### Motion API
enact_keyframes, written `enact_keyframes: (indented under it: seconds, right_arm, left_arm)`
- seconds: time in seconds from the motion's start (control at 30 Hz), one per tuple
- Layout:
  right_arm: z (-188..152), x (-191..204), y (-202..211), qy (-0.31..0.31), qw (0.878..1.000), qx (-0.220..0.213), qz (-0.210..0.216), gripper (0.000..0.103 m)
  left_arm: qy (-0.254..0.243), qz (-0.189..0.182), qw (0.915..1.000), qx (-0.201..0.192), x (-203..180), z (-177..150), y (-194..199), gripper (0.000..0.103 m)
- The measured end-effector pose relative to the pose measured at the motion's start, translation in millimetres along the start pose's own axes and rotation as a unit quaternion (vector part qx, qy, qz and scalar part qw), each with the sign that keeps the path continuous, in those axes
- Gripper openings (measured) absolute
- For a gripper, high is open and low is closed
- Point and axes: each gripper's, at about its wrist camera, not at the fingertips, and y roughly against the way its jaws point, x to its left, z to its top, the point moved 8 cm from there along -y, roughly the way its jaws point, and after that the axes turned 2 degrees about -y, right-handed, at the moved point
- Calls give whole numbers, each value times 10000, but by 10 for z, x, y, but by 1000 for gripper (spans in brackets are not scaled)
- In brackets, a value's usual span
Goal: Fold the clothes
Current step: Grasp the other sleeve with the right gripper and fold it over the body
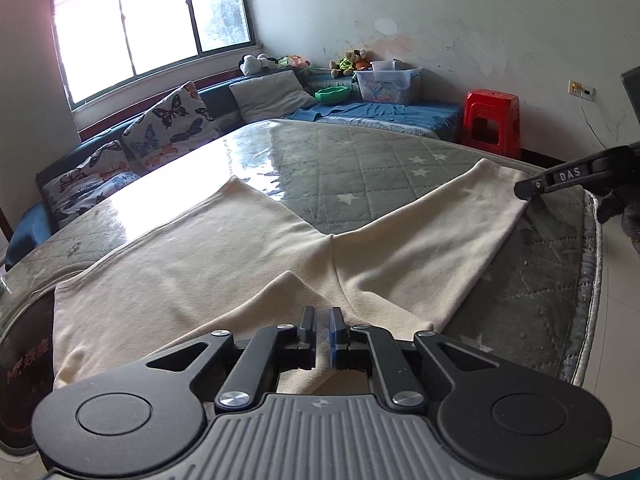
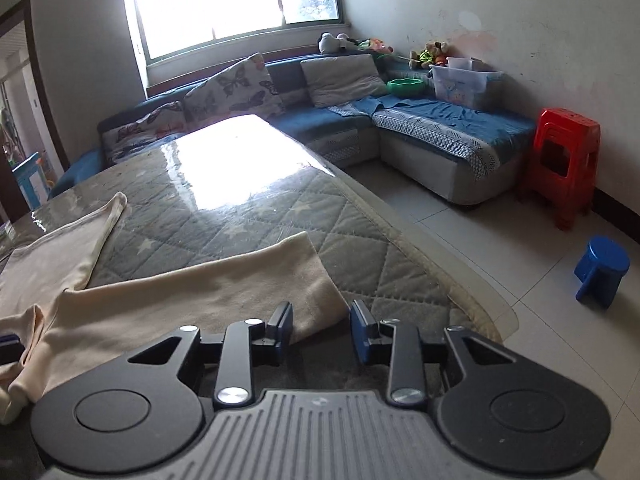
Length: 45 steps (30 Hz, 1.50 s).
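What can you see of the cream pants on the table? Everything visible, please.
The cream pants look like soft knit cotton, plain, spread flat on the quilted star-pattern table cover, legs splayed in a V. A small peak of cloth stands up near the crotch, right ahead of the left hand-held gripper, whose jaws are nearly shut, apparently pinching it. The right hand-held gripper, open, sits at the hem of one leg, one finger over the cloth.

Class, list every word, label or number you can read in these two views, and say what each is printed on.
"DAS": white letters on the black right gripper.
Red characters on the dark round panel below the table edge: too blurred to read.
Cartoon print on the clear plastic storage box: no legible words.
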Motion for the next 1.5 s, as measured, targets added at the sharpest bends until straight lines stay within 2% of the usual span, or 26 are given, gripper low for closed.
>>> enact_keyframes:
  seconds: [0.03,0.07,0.1,0.33,0.47,0.7,0.87,1.0,1.17,1.27,1.37,1.5]
  right_arm:
    - [5,36,-5,33,10000,-21,10,23]
    - [10,47,-14,41,10000,-23,42,11]
    - [28,66,-28,14,9999,-20,135,9]
    - [312,13,75,-260,9987,-332,290,7]
    - [457,123,149,-178,9979,-418,454,7]
    - [700,367,298,39,9954,-569,770,7]
    - [926,921,565,548,9865,-711,1370,7]
    - [983,1550,742,1071,9718,-758,1961,7]
    - [839,2441,808,1785,9441,-658,2692,7]
    - [599,2941,759,2175,9260,-447,3052,7]
    - [261,3390,632,2593,9086,-112,3273,7]
    - [-265,3792,501,3045,8851,374,3499,7]
  left_arm:
    - [-6,5,10000,-6,-1,2,2,7]
    - [-1,10,10000,-15,1,7,7,7]
    - [4,14,10000,-24,2,12,12,8]
    - [-52,-52,9999,-110,-76,45,32,8]
    - [-176,-26,9998,-118,-136,31,-9,8]
    - [128,-18,9994,-321,42,89,193,13]
    - [456,287,9977,-420,373,-17,442,16]
    - [784,706,9935,-435,743,-221,675,18]
    - [1187,1230,9847,-354,1182,-541,972,19]
    - [1439,1481,9781,-278,1367,-740,1119,24]
    - [1626,1643,9727,-217,1475,-911,1232,24]
    - [1752,1756,9686,-154,1533,-1029,1313,24]
